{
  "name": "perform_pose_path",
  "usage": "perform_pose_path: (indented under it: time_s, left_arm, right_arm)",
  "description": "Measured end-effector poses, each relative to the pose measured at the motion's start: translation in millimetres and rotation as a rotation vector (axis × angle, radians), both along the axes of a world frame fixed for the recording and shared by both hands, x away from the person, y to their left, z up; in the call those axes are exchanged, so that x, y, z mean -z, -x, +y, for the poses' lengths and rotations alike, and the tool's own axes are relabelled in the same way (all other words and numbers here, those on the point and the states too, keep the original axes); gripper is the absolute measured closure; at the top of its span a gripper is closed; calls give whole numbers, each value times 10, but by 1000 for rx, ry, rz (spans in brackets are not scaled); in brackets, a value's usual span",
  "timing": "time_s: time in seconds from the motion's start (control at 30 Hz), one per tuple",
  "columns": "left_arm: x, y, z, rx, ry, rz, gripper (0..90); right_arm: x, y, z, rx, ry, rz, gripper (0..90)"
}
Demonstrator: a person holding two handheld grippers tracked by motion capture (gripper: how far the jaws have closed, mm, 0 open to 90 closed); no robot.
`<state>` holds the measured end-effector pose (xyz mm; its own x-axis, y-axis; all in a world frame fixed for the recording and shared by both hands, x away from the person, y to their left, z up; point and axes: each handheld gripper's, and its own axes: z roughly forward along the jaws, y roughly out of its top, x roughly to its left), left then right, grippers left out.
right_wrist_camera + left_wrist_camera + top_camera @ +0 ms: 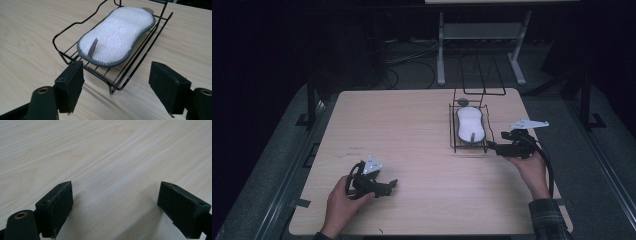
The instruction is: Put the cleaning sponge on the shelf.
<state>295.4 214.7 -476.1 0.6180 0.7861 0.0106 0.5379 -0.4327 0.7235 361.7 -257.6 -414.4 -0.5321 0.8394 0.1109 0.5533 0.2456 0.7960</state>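
A white sponge [117, 35] lies in a black wire rack [65, 53] on the table [412, 130]. The right gripper [116, 82], jaws wide and empty, nears the rack's corner and could nudge it; the left gripper [115, 207] rests open, empty.

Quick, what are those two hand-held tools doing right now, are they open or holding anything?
Left tool: open, nothing between its jaws, over bare table.
Right tool: open, empty, aimed at the wire rack holding a white sponge.

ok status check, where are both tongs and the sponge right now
Left tongs open, low over bare table. Right tongs open, at the wire rack's near corner. White sponge lying flat in the rack, untouched. Nothing in the way.
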Motion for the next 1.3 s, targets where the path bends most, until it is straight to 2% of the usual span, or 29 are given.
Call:
perform_pose_path:
  time_s: [0.23, 0.33, 0.8, 1.0, 1.17, 1.3]
  left_arm:
    - [0, 0, 0, 0, 0, 0, 122]
    - [0, 0, 0, 0, 0, 0, 122]
    - [0, 0, 0, 0, -1, 0, 122]
    - [0, 0, 1, 1, -1, 0, 122]
    - [0, 0, 1, 1, -1, 0, 122]
    - [0, 0, 1, 1, -1, 0, 122]
  right_arm:
    - [46, 133, -65, 2, 12, -2, 274]
    - [87, 215, -94, -1, 14, 17, 267]
    - [206, 531, -194, -2, 37, 8, 265]
    - [285, 679, -252, 14, 35, 34, 174]
    - [345, 770, -293, 23, 30, 45, 148]
    - [446, 873, -326, 48, 53, 61, 134]
